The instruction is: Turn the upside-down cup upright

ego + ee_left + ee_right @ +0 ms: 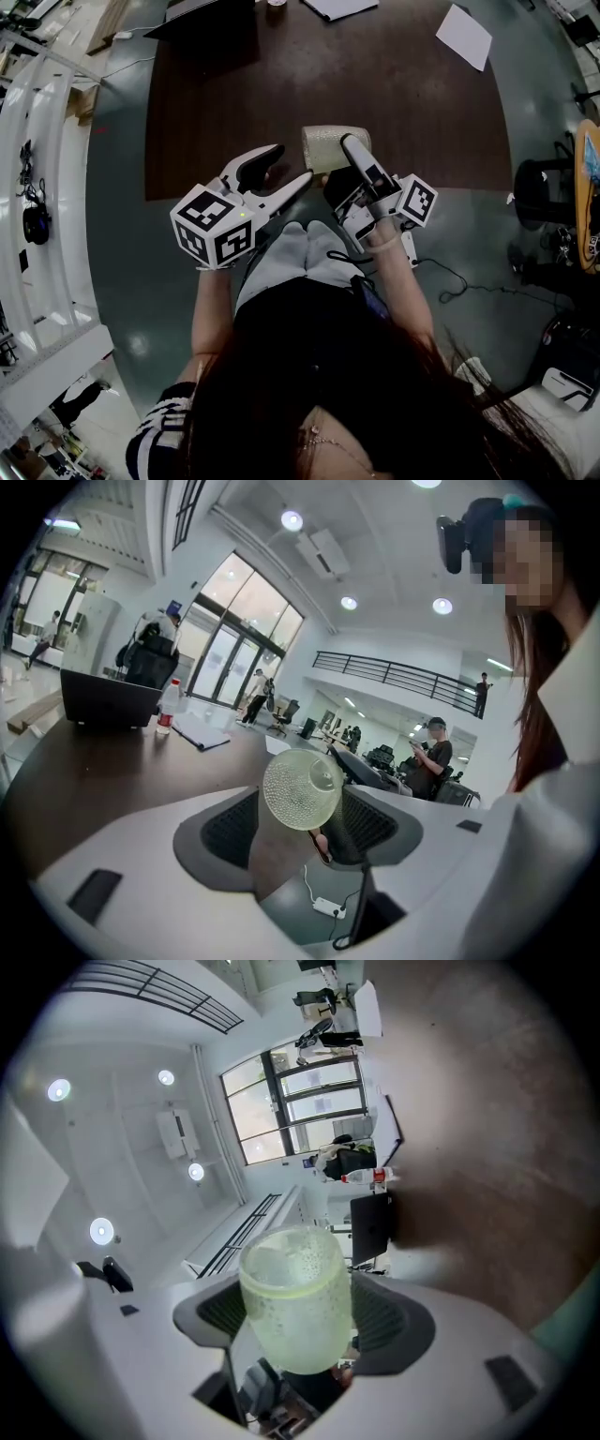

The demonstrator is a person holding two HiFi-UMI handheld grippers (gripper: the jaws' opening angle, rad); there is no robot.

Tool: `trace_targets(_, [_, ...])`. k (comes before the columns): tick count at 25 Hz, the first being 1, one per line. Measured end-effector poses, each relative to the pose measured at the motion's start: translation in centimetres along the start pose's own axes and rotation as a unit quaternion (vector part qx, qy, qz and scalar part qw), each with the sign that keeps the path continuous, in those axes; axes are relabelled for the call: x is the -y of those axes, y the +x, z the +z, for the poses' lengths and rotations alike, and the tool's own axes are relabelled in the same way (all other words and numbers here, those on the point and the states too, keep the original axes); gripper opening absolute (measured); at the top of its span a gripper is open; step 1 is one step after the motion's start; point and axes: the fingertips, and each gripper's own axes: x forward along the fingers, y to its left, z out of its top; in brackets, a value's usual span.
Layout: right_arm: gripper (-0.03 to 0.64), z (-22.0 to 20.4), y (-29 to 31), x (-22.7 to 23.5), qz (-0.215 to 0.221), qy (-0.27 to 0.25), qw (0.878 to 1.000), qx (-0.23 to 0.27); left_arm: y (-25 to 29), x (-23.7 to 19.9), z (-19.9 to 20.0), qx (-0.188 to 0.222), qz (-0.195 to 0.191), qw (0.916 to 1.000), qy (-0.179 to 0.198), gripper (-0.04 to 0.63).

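A pale, dimpled translucent cup (328,146) is held off the near edge of the table, tilted onto its side, with my right gripper (345,155) shut on it. In the right gripper view the cup (295,1297) fills the gap between the pads, which press on both its sides. My left gripper (292,163) is just left of the cup with its jaws spread and nothing gripped. In the left gripper view the cup's round end (300,787) shows beyond the parted jaws of the left gripper (300,806), apart from its pads (230,832).
The dark brown table (394,103) stretches ahead, with white paper sheets (464,36) and a laptop (202,19) at its far side. A water bottle (166,710) stands by the laptop (108,700). A black stool (544,192) is at the right. A power strip (328,907) lies on the floor.
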Motion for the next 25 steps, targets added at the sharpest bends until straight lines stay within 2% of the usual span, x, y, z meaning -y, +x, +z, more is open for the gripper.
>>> trace_targets(3, [0.353,-0.3,-0.1,-0.2,0.004,0.003,1.0,-0.005,0.2,0.3,-0.1,0.0,-0.008,1.0,-0.002,0.319])
trace_targets(7, [0.353,-0.6,0.0,-0.4,0.016,0.017,1.0,-0.015,0.2,0.8,0.0,0.006,-0.029,0.9995,-0.012,0.369])
trace_targets(12, [0.353,-1.2,0.1,-0.8,0.032,0.036,0.998,-0.027,0.7,1.7,-0.6,-0.023,-0.062,0.9978,-0.006,0.426])
trace_targets(17, [0.353,-2.0,0.1,-1.1,0.044,0.049,0.997,-0.043,1.3,1.9,-0.5,-0.024,-0.071,0.9972,-0.009,0.453])
trace_targets(25, [0.353,-2.4,-0.1,-1.2,0.055,0.064,0.995,-0.051,2.4,2.3,0.0,-0.02,-0.07,0.9974,-0.002,0.457])
